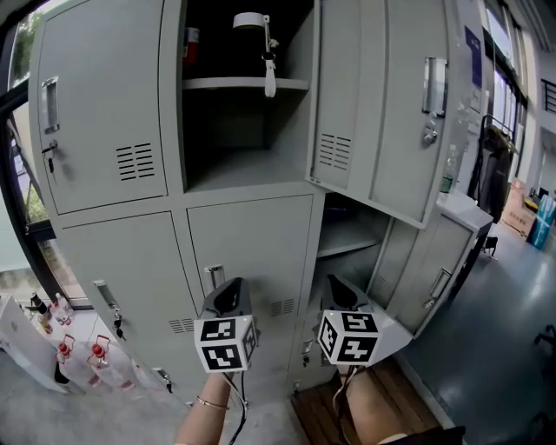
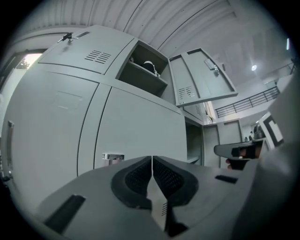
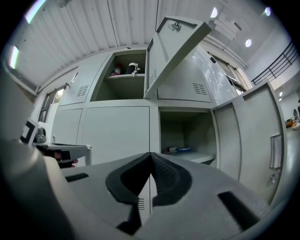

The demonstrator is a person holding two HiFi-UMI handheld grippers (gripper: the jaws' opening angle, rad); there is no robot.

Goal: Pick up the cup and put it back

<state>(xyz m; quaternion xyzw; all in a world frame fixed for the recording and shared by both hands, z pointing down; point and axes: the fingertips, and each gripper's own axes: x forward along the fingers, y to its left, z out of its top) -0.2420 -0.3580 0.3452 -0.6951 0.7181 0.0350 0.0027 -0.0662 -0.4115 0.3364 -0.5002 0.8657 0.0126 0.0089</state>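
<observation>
Well, from where I sit the job is either unstarted or already finished, and these views alone won't tell me which.

Starting at the left, the closed locker door point(image 1: 95, 104) is of no concern. Some red-capped bottles point(image 1: 78, 352) stand low down at the far left.

Next comes my left claw point(image 1: 228, 291), held low in front of the closed middle door point(image 1: 248, 252). Its own view shows the two pads pressed flat together with nothing between them.

Above it is the open upper locker point(image 1: 234, 130), and that is where the cup point(image 1: 251, 21) is. It stands upright on the top shelf point(image 1: 217, 84), right of the middle and close to the front edge. Its white strap point(image 1: 270, 76) hangs down over that edge. A red thing point(image 1: 191, 43) sits at the shelf's left end; I can't make out what it is.

Further right, my right claw point(image 1: 340, 291) is level with the left one, likewise closed tight and empty, facing the open lower locker point(image 1: 347, 230).

Both claws are well below the cup and neither touches it, so nothing is in hand. If the lift is yet to come, all of it remains. I'd raise a claw to the shelf, open it, take the cup, bring it off, and set it back on that same shelf.
</observation>
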